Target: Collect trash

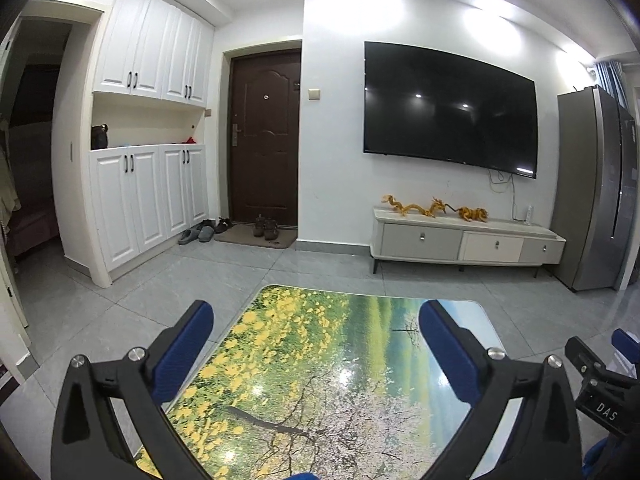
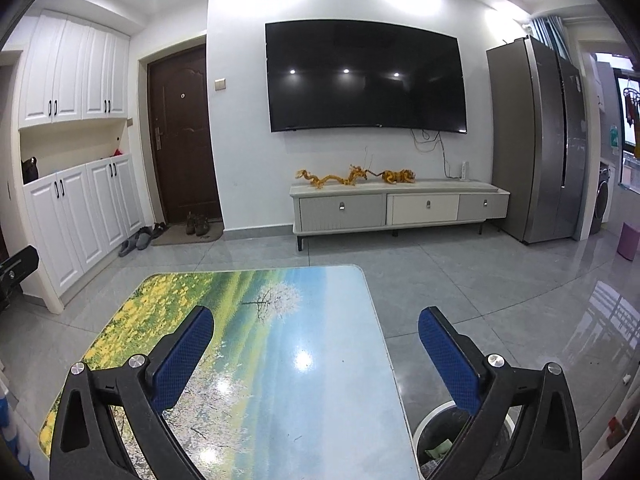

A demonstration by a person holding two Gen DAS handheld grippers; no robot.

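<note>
My left gripper [image 1: 316, 316] is open and empty above a low table [image 1: 320, 380] printed with a flower-field landscape. My right gripper [image 2: 316, 320] is open and empty above the same table [image 2: 280, 360], near its right edge. A round trash bin [image 2: 436, 436] with a black liner stands on the floor right of the table, below my right finger, with something crumpled and greenish inside. No trash shows on the tabletop. The right gripper's body [image 1: 600, 384] shows at the right edge of the left wrist view.
A TV [image 2: 364, 76] hangs above a low white cabinet [image 2: 400, 204] with golden dragon figures. A fridge [image 2: 536, 140] stands at the right, a dark door [image 2: 180, 136] and white cupboards [image 2: 76, 196] at the left, shoes by the mat. Grey tiled floor surrounds the table.
</note>
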